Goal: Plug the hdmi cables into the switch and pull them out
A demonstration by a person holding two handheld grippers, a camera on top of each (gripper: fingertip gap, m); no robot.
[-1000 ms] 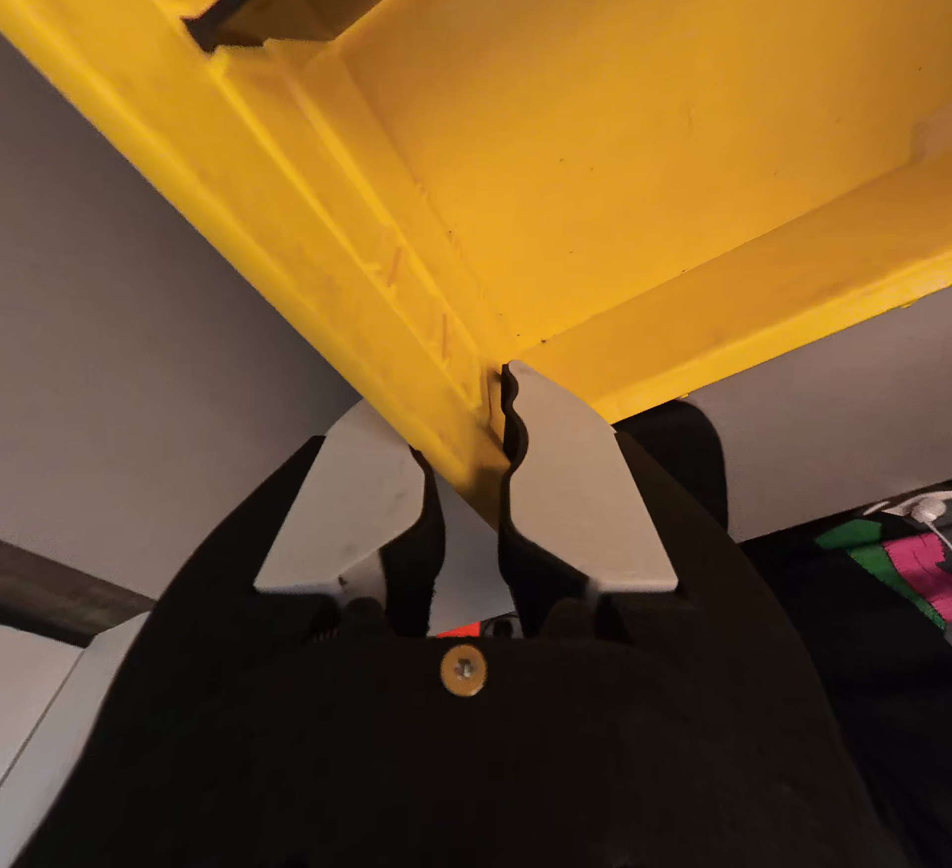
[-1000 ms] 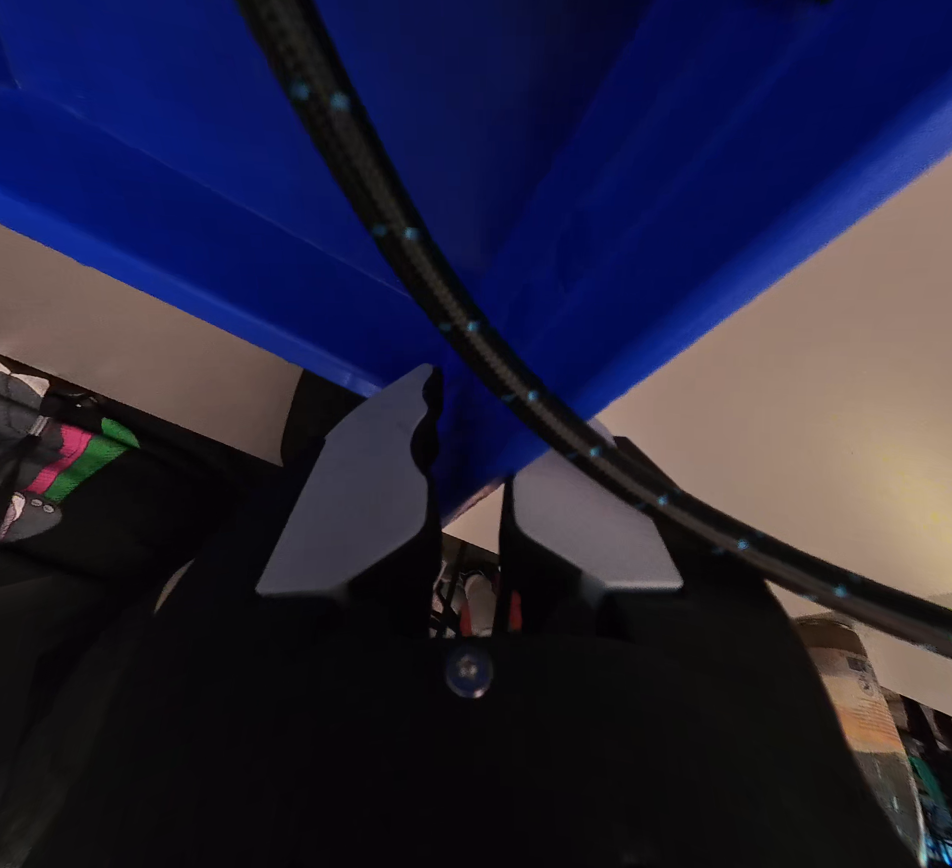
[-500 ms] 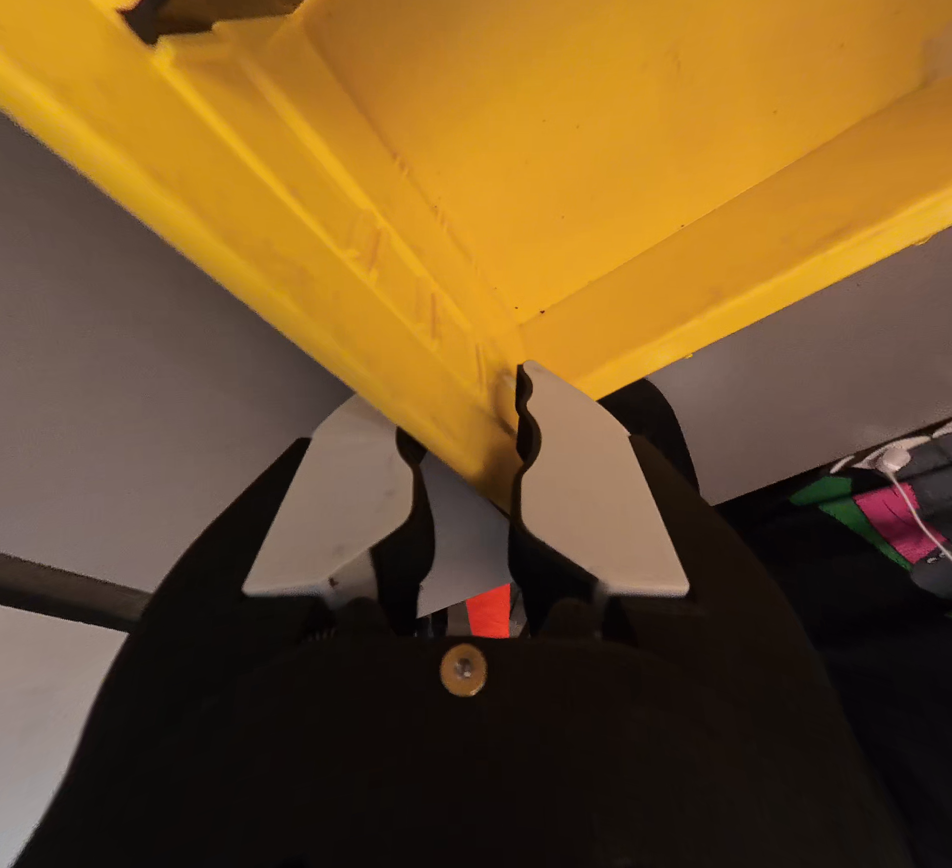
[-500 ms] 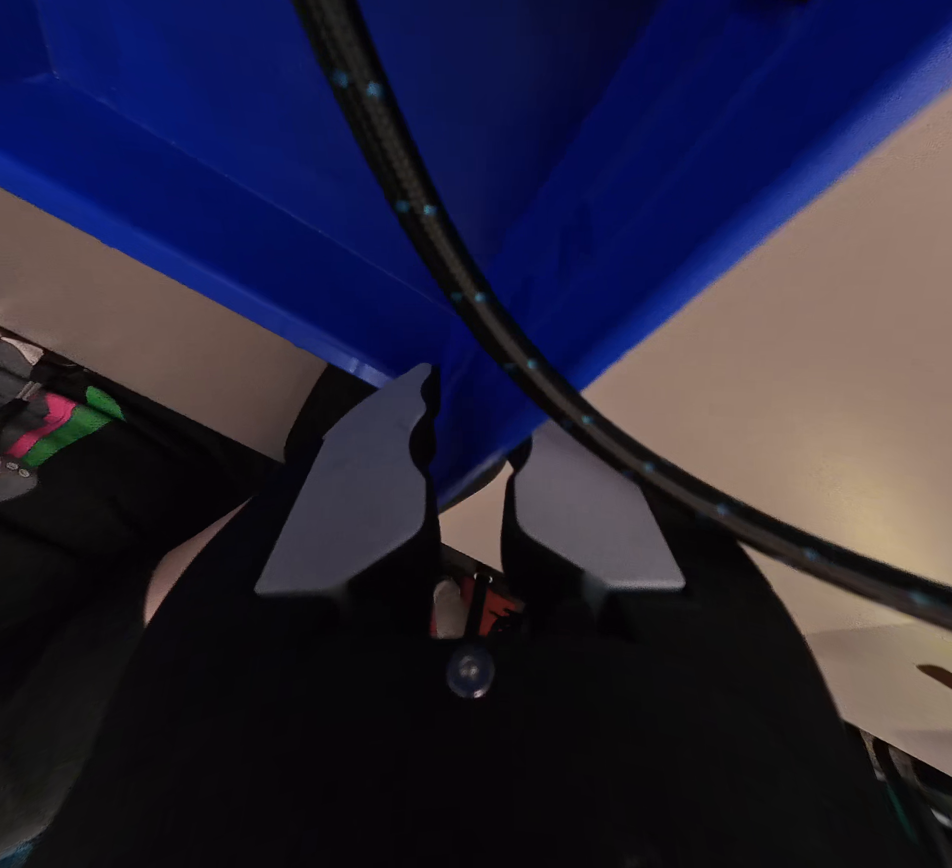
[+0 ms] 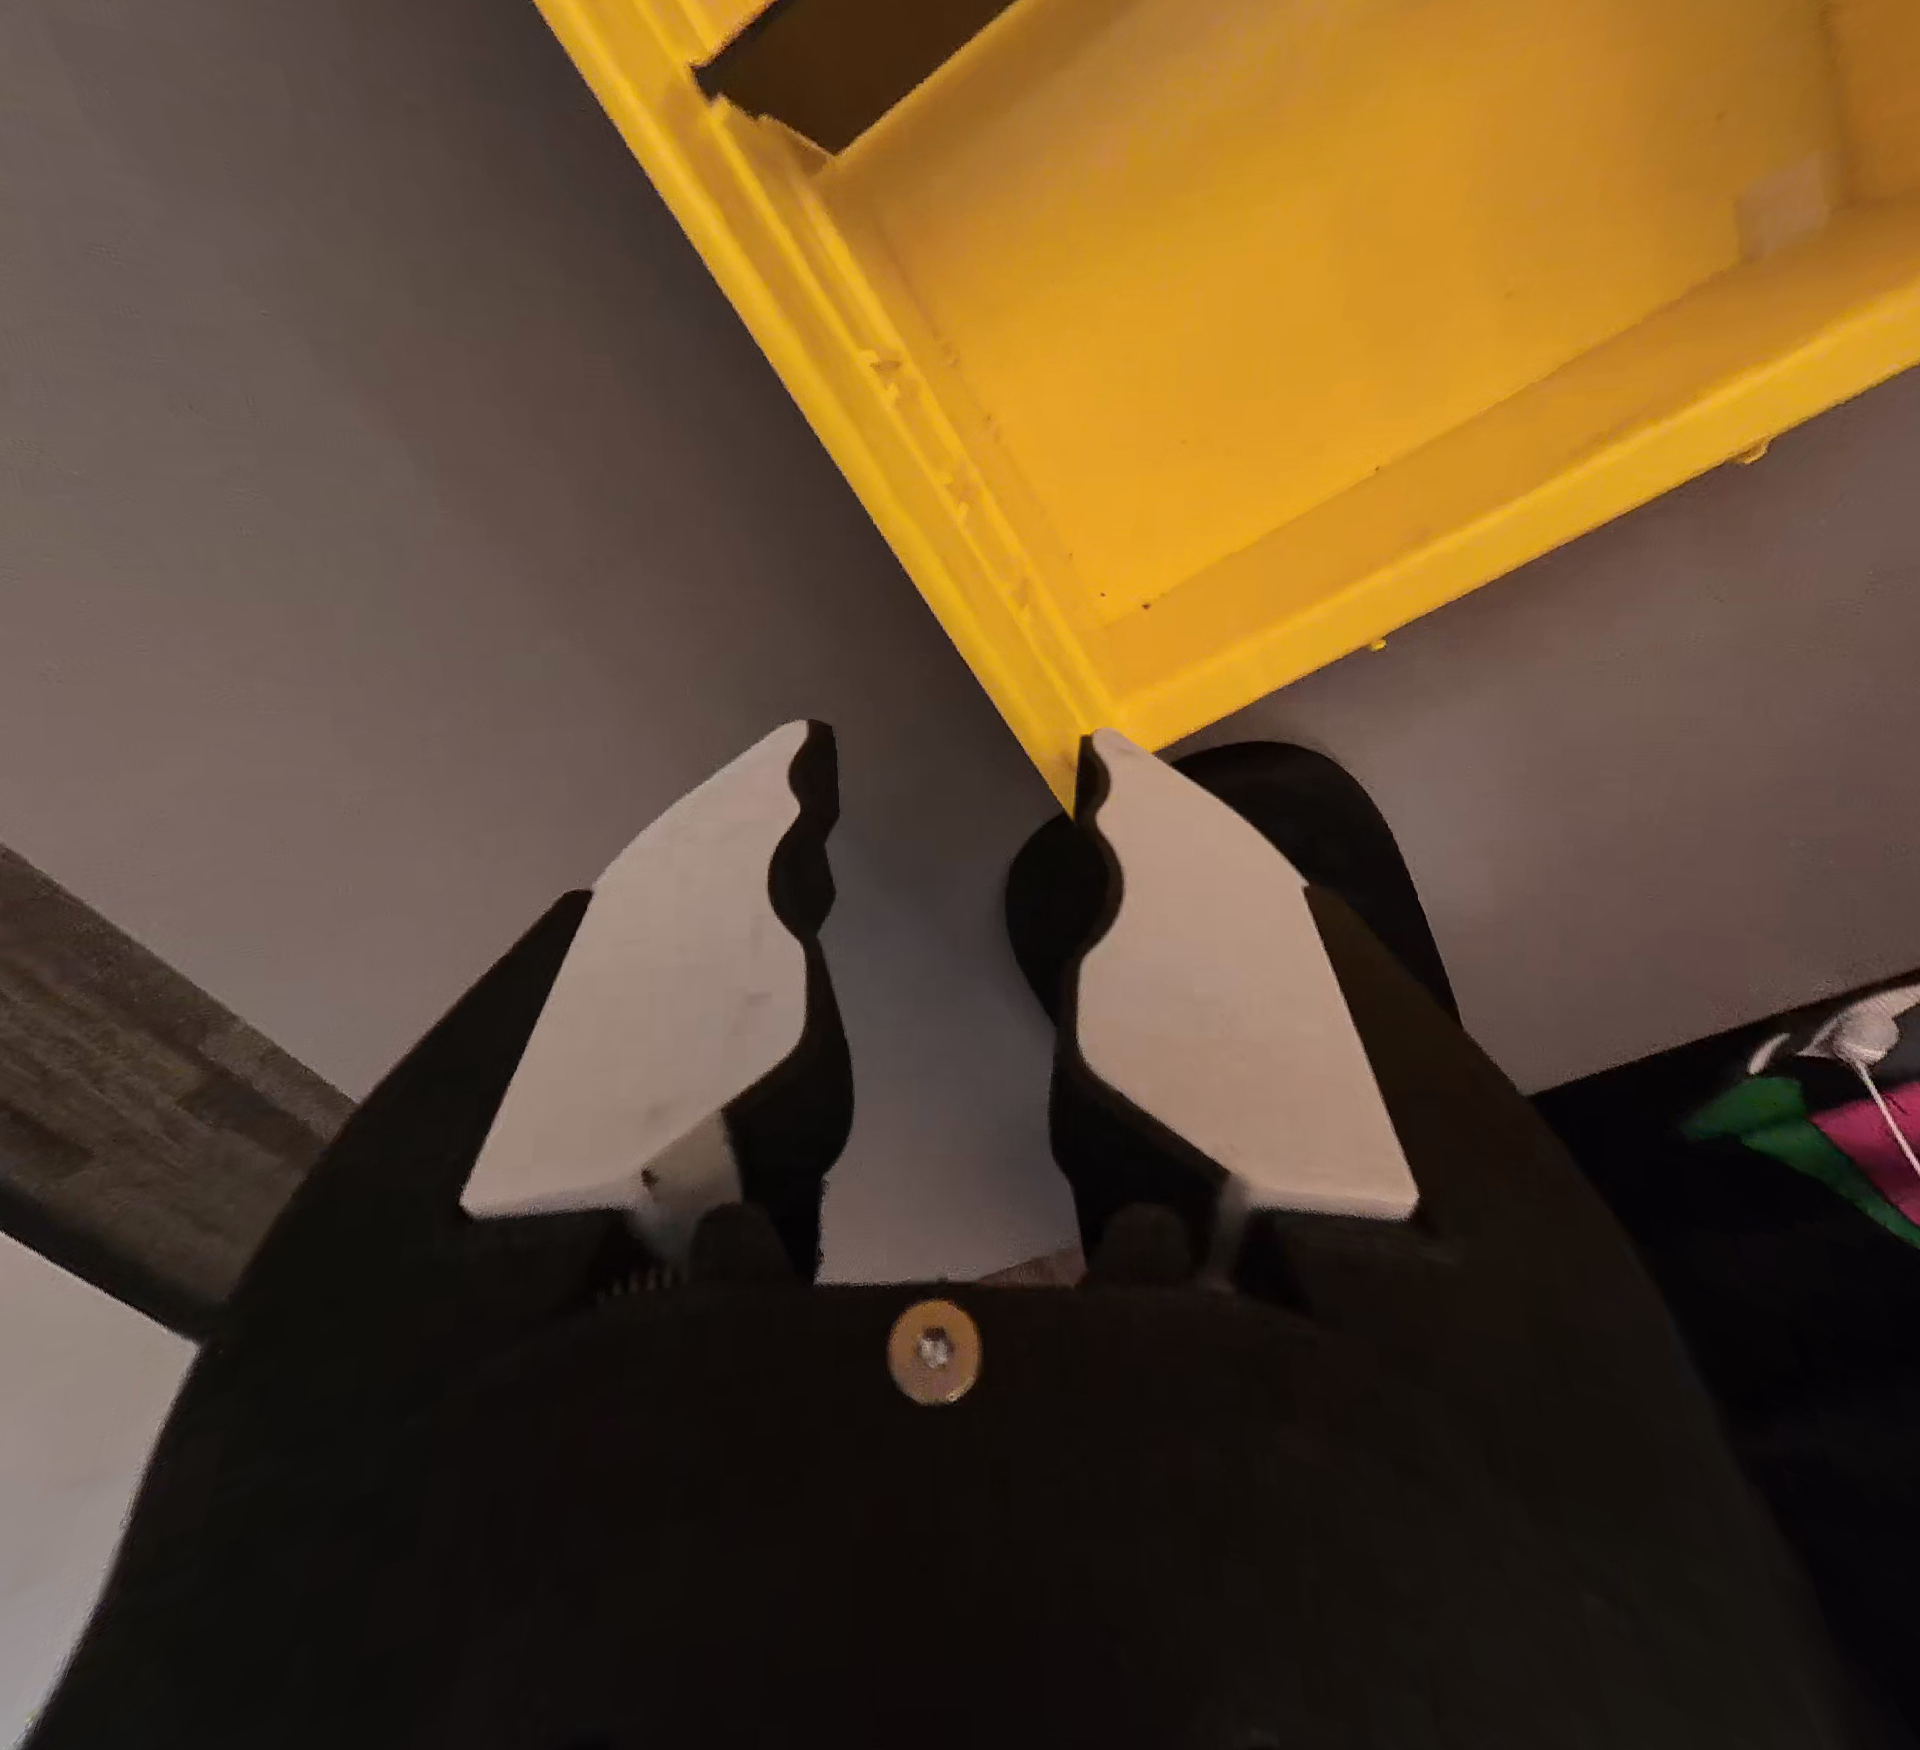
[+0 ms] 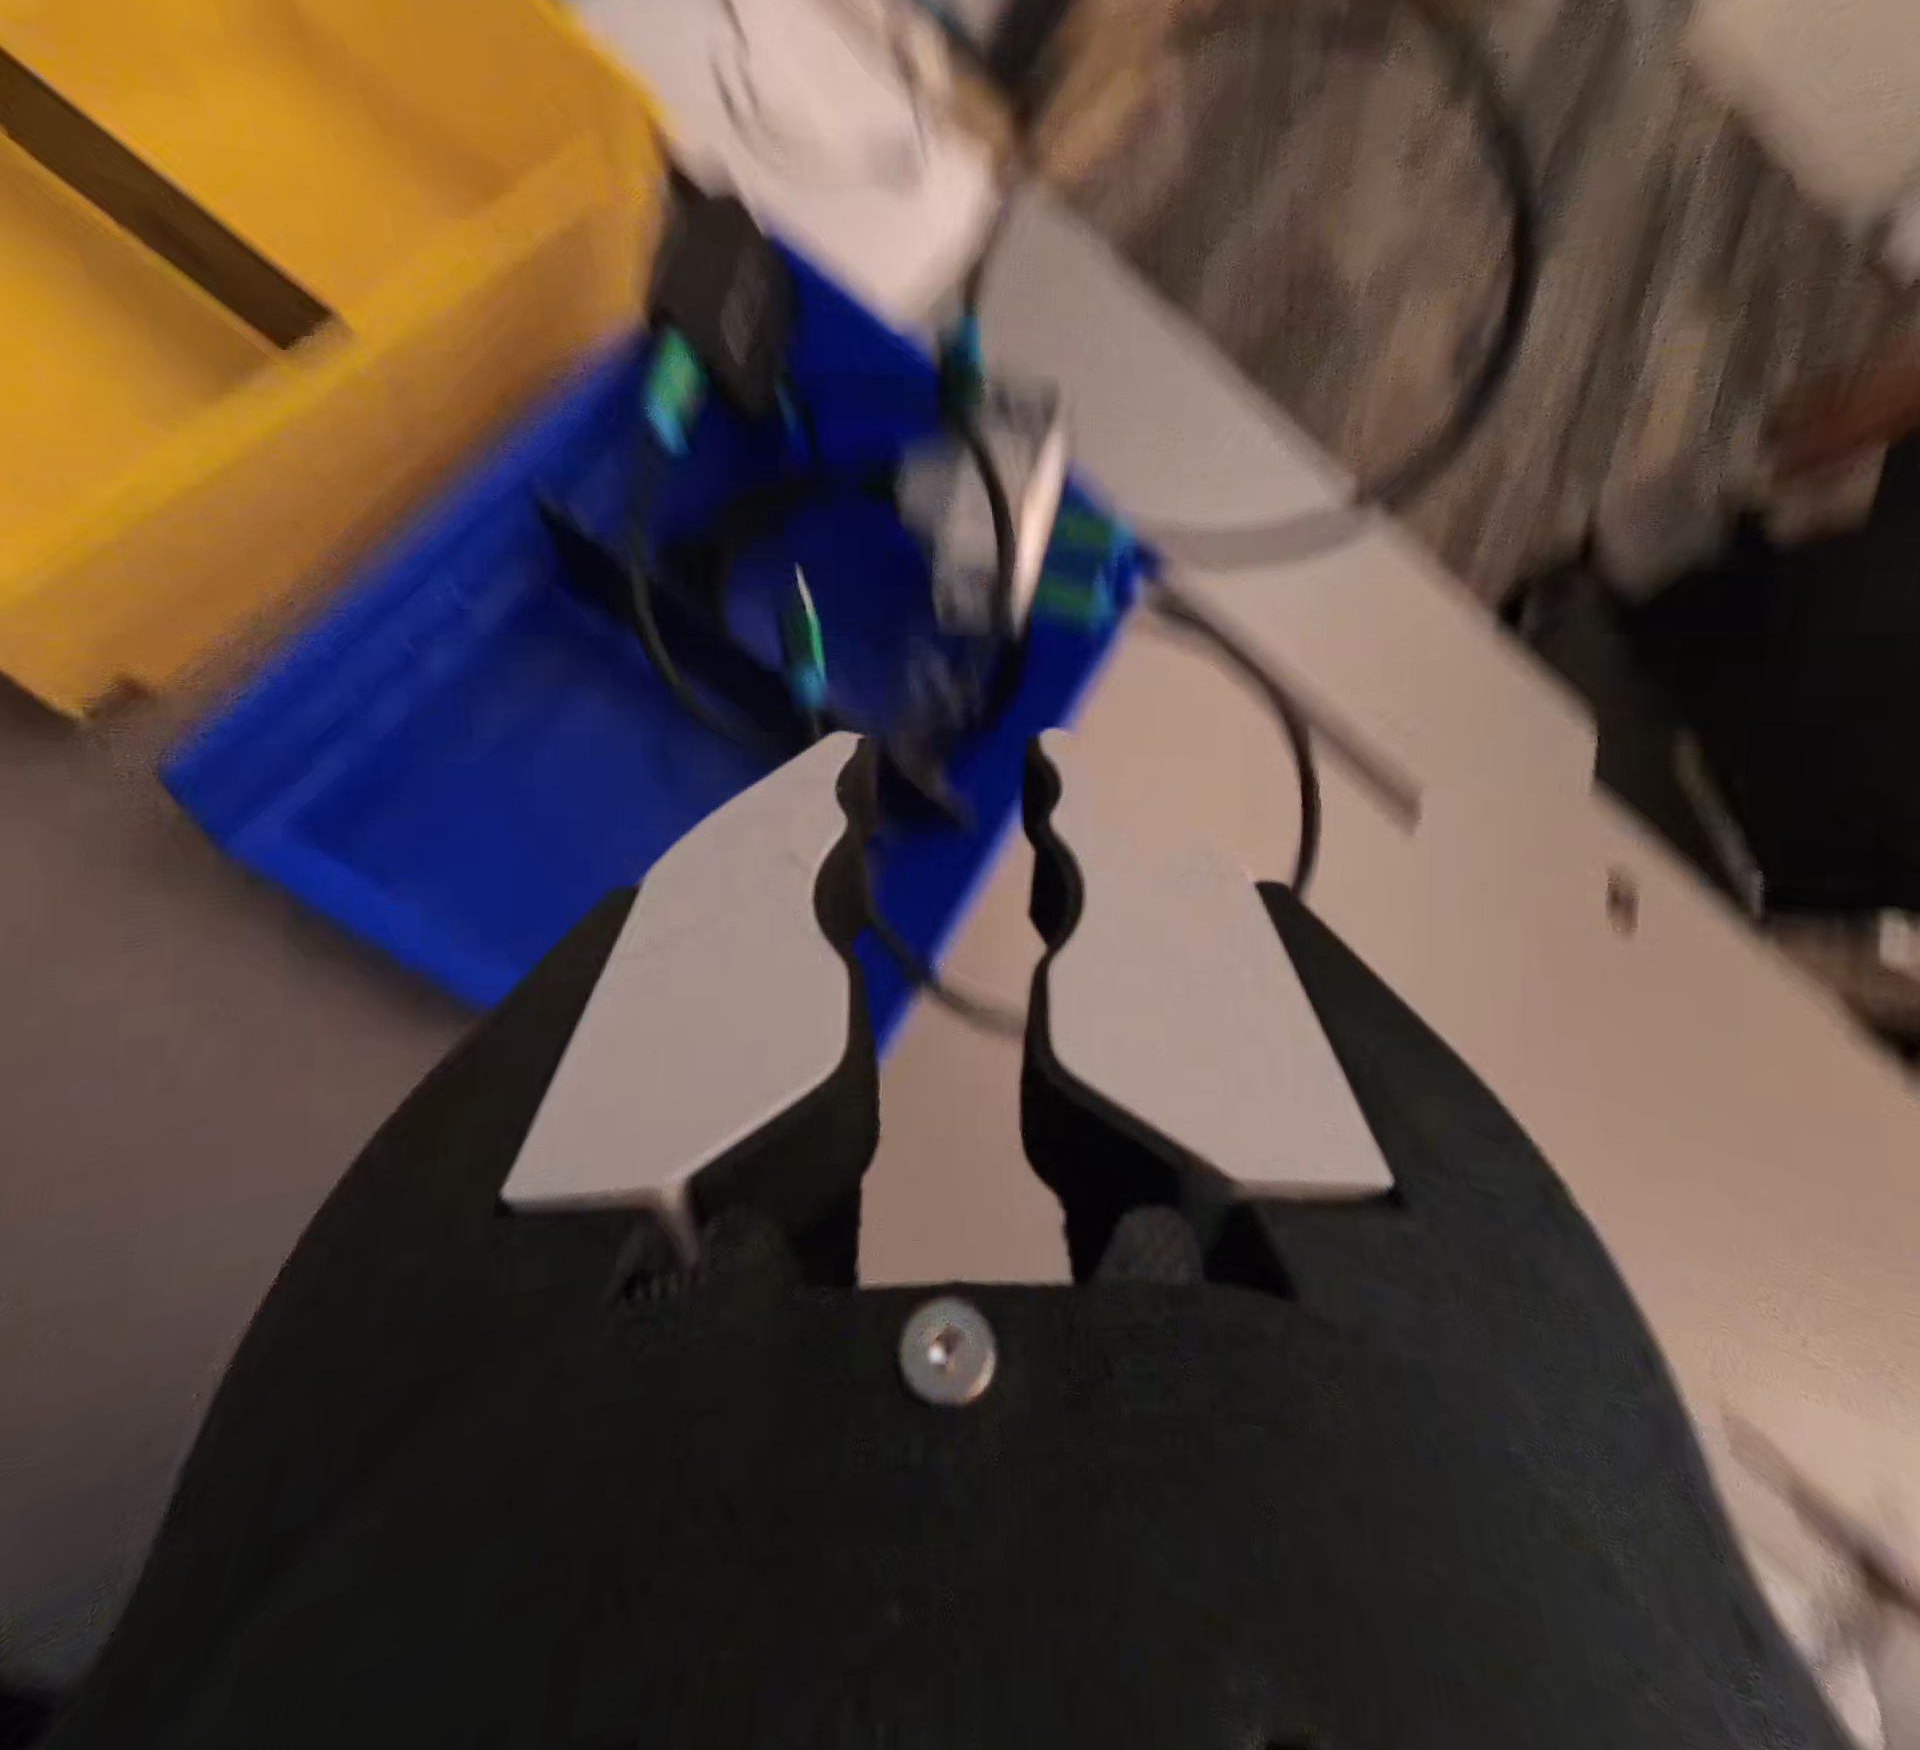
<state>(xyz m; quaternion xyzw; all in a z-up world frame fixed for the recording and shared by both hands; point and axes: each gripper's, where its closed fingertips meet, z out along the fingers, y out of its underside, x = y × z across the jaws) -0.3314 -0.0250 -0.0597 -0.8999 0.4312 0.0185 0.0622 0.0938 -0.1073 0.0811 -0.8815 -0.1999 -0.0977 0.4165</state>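
my left gripper (image 5: 956, 765) is spread wide and empty, its right fingertip just touching the yellow bin (image 5: 1351, 329)'s near corner on the desk (image 5: 364, 453). my right gripper (image 6: 945, 765) is parted too, holding nothing. beyond it the blue bin (image 6: 416, 765) holds the hdmi cables (image 6: 665, 620) and what may be the switch (image 6: 717, 298) (too smeared to be sure). one cable loops over the bin's near edge, so a hasty reach could snag it and drag the bin.

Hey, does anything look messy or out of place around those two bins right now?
Yes: black cables spill over the blue bin's wall onto the table instead of lying coiled inside. The yellow bin looks empty.
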